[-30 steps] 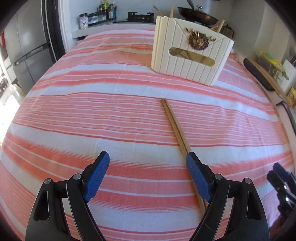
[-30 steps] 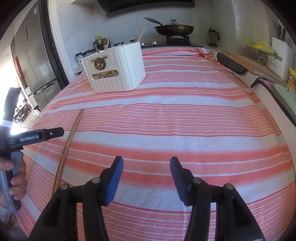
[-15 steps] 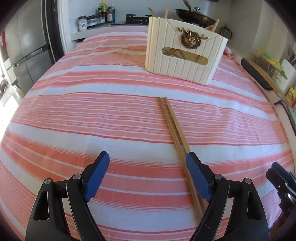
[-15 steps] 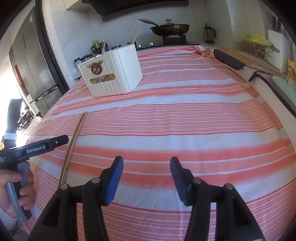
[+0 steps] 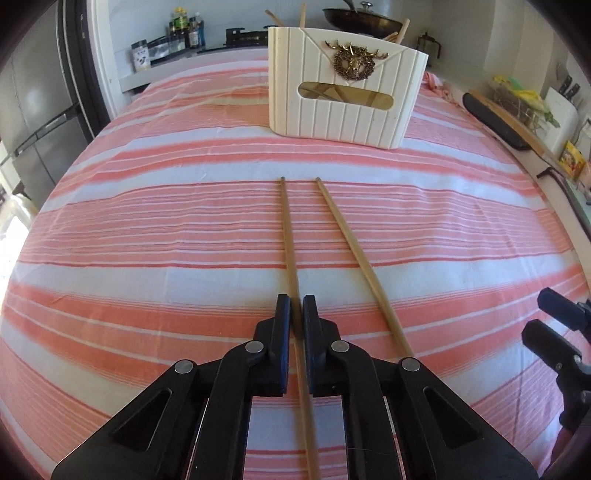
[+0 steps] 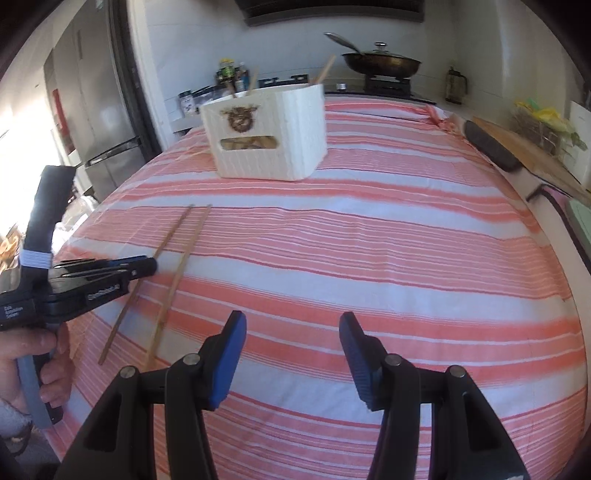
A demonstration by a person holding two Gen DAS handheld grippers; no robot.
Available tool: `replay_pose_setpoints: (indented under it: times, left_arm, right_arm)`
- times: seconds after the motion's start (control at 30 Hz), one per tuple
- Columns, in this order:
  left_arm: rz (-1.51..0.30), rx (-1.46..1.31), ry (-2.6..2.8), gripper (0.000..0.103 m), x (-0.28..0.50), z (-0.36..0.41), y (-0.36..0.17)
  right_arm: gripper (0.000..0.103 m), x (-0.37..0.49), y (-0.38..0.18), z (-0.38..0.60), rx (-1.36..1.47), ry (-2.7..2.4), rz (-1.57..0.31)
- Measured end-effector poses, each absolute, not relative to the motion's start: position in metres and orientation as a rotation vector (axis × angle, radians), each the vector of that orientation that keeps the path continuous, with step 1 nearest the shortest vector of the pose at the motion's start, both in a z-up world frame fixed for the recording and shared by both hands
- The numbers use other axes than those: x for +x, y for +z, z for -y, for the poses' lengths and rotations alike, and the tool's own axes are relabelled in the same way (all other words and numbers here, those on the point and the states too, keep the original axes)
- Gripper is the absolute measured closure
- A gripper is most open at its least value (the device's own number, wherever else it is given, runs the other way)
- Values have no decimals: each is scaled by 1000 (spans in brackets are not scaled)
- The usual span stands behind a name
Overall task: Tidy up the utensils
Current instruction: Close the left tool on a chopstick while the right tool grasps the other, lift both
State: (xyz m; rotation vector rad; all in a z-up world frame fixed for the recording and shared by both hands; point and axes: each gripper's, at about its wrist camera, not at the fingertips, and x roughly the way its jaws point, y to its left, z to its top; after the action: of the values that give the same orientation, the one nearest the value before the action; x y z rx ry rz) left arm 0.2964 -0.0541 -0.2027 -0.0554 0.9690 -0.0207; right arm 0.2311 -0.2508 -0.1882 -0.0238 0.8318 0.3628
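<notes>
Two chopsticks (image 5: 354, 254) lie mid-cloth; left gripper (image 5: 296, 314) jaws pinch one, right gripper (image 6: 291, 332) jaws gape.

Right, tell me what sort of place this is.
Most likely a home kitchen. A lidded pan sits on a stove at the back, a steel fridge stands to one side, and seasoning bottles line the counter behind the striped tablecloth.

The striped tabletop (image 6: 406, 258) lies open to the right of the two chopsticks (image 5: 343, 236), wide enough for a gripper to pass. At the far end the white box (image 5: 343, 92) stands in the way. Along the right edge a dark pad (image 6: 491, 147) borders the free stretch.
</notes>
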Motion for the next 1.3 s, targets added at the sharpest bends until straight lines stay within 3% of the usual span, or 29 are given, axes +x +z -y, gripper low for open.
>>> replay_pose_setpoints:
  times: [0.27,0.33,0.4,0.43,0.73,0.77,0.83,0.87,0.9,0.93,1.0,1.13,1.23,1.3]
  left_arm:
    - [-1000,-73,-53,98,288,25,-203]
    - [-1002,-63,-75,98,286,23,-203]
    - [-997,-55,-94,97,283,22,-203]
    - [-993,-54,-99,97,282,22,-204]
    - [-1008,-109,-154,94,275,7,-202]
    - [-1018,-114,-179,87,276,5,-202]
    - [-1043,-136,-239,62,281,0,-199]
    - [-1050,-139,-252,38,282,-2,-197]
    - [-1054,-139,-260,24,285,-5,-194]
    - [-1062,-139,-271,23,288,-8,-193]
    - [-1101,-133,-294,23,299,-12,-194]
    - [-1147,-42,-280,25,319,-8,-199]
    - [-1155,46,-240,37,331,1,-201]
    - [-1165,84,-229,40,341,8,-201]
  right_arm:
    - [51,256,-201,150,-194,540,-937]
    - [78,259,-211,138,-254,516,-954]
    - [96,257,-211,138,-283,460,-925]
    - [97,257,-211,144,-265,442,-931]
    - [96,238,-211,253,-206,183,-989]
    - [96,235,-211,264,-195,182,-997]
    - [94,233,-209,279,-178,189,-1015]
    - [88,232,-206,285,-173,198,-1022]
    - [83,233,-204,289,-166,216,-1026]
    - [72,234,-201,291,-153,237,-1033]
    - [62,240,-198,297,-118,271,-1062]
    - [62,258,-201,289,-178,346,-1137]
    - [62,271,-209,277,-242,360,-1170]
    - [62,284,-210,275,-259,354,-1165]
